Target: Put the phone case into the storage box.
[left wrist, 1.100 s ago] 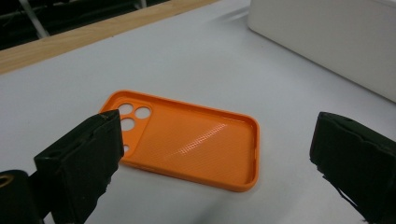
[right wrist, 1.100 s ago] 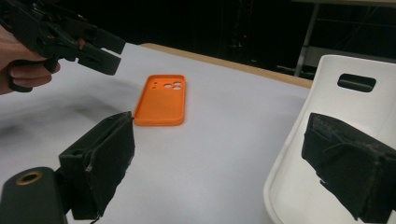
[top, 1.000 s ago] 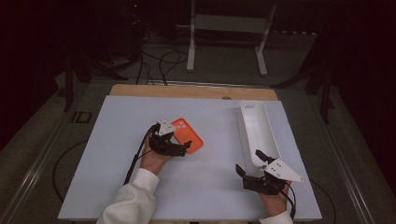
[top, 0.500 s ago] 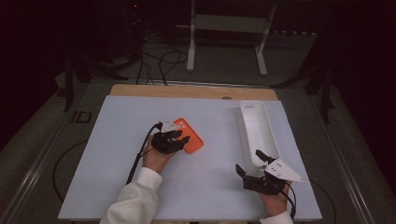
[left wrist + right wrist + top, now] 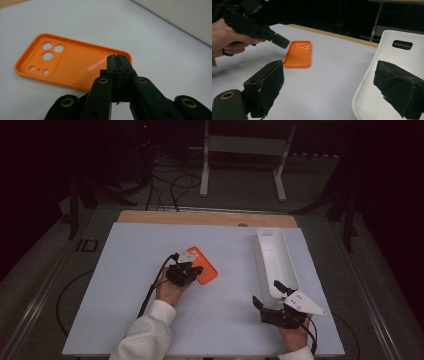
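Left gripper (image 5: 117,62) has edged over the orange phone case (image 5: 67,62), its jaws just closing.
They now meet with nothing between, at the case's near rim; the case lies open-side up on the table (image 5: 125,270). Right gripper (image 5: 332,85) jaws stand apart beside the white tray (image 5: 285,270).
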The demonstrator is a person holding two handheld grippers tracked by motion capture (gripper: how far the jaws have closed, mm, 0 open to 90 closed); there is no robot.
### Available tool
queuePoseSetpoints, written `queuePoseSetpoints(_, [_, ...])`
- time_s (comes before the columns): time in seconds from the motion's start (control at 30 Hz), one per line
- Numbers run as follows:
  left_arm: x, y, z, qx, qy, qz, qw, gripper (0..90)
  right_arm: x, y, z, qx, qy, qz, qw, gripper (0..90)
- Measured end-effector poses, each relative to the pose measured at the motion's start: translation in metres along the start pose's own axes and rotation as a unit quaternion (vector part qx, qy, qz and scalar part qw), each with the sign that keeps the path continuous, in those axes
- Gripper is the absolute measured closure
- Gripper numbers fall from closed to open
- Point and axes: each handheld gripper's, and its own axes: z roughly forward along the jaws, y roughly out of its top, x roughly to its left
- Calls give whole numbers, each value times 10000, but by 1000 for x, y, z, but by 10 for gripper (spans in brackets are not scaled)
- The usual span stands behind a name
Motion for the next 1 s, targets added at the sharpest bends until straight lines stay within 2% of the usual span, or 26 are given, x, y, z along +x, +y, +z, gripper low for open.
queuePoseSetpoints(0.3, [-5, -2, 9, 166, -4, 113, 9998, 900, 0, 0, 1, 9, 8, 3, 10000, 93])
queuePoseSetpoints(0.8, [-11, -6, 26, 533, 18, 75, 9985, 900, 0, 0, 1, -14, 22, -12, 10000, 93])
queuePoseSetpoints(1.0, [-11, -9, 31, 741, 55, 71, 9972, 900, 0, 0, 1, -24, 28, 11, 10000, 93])
